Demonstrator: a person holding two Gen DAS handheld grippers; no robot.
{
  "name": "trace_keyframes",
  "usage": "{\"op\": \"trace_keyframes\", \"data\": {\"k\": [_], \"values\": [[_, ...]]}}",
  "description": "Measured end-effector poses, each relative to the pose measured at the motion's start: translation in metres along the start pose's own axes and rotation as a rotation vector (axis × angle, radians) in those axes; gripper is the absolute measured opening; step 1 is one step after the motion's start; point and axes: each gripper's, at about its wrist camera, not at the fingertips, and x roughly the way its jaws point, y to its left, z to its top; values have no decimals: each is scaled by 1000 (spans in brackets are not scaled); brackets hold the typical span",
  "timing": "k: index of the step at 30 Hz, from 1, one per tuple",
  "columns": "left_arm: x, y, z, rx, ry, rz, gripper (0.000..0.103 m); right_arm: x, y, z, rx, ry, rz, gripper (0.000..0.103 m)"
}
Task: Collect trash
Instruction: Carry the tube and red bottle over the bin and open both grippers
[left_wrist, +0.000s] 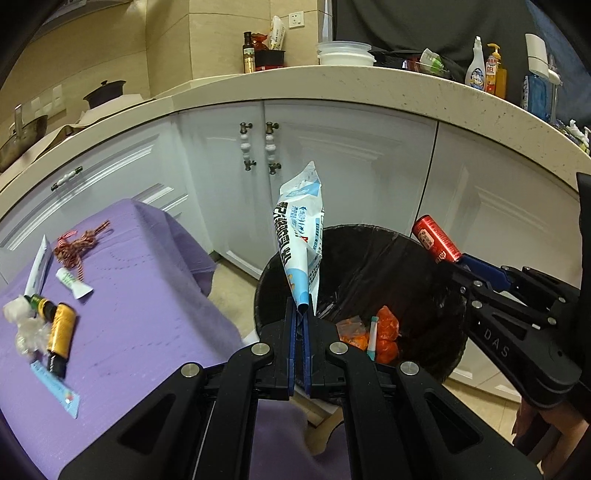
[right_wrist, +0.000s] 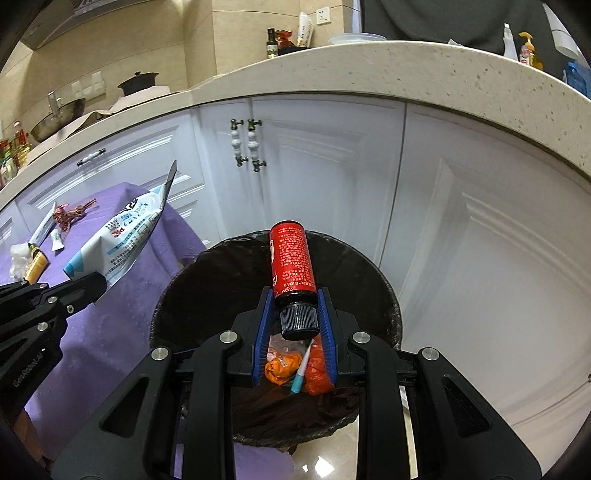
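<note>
Kitchen: we face white cabinet doors under a pale speckled counter crowded with bottles and containers.
Bench: at left, a purple-covered bench carries leftover trash, including a gold tube, a small white tube and a red-and-white string.
Bin: a black-lined trash bin stands beside it, with orange wrappers at the bottom.
Left gripper: we see its fingers pinched tight on the lower corner of a white-and-blue plastic bag, upright at the bin's near rim.
Right gripper: its fingers clamp the black cap end of a red bottle above the bin's opening.
</note>
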Motion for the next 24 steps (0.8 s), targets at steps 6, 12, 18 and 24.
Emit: {"op": "trace_keyframes", "data": {"k": [6, 12, 18, 24], "values": [[20, -10, 2, 5, 39, -13, 20, 9, -9, 1, 35, -4, -17, 40], [19, -4, -1, -17, 49, -10, 26, 8, -9, 3, 25, -5, -20, 41], [0, 17, -3, -70, 25, 9, 26, 2, 8, 8, 2, -19, 13, 41], [-21, 46, -10, -129, 6, 53, 26, -6, 37, 14, -40, -36, 65, 41]]}}
